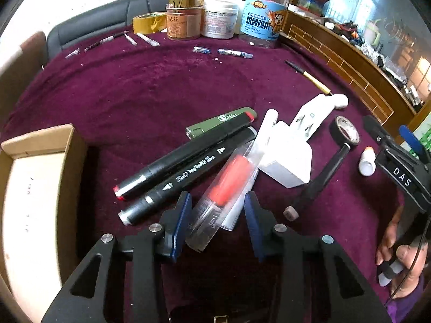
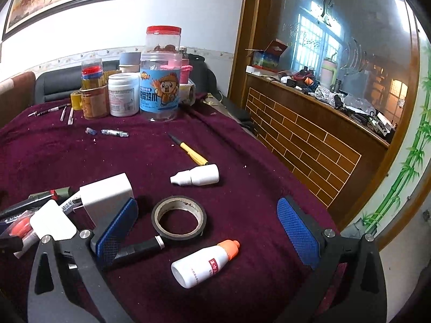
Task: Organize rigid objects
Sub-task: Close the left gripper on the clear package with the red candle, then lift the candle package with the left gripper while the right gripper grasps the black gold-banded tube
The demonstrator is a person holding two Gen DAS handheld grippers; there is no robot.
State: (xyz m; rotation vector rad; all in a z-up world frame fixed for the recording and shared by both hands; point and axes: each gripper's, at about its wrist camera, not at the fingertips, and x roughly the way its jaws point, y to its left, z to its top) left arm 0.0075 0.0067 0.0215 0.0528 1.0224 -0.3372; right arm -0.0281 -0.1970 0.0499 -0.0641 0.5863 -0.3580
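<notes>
— Much sorted yet?
— Hardly: cardboard box [image 1: 40, 188] looks bare inside. Markers [image 1: 186, 161], white charger [image 1: 288, 167], tape roll [image 2: 179, 219] and dropper bottles [image 2: 204, 263] all loose on the counter [image 1: 134, 94].
— Claws?
— Left claw [image 1: 218, 215] narrowed around the clear red-cored tube [image 1: 223, 193], left pad touching, right pad just short. Right claw [image 2: 207, 242] wide, empty, over the tape.

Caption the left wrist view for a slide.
Left gripper closing around a clear tube with a red insert, beside black markers on the maroon cloth.
</notes>
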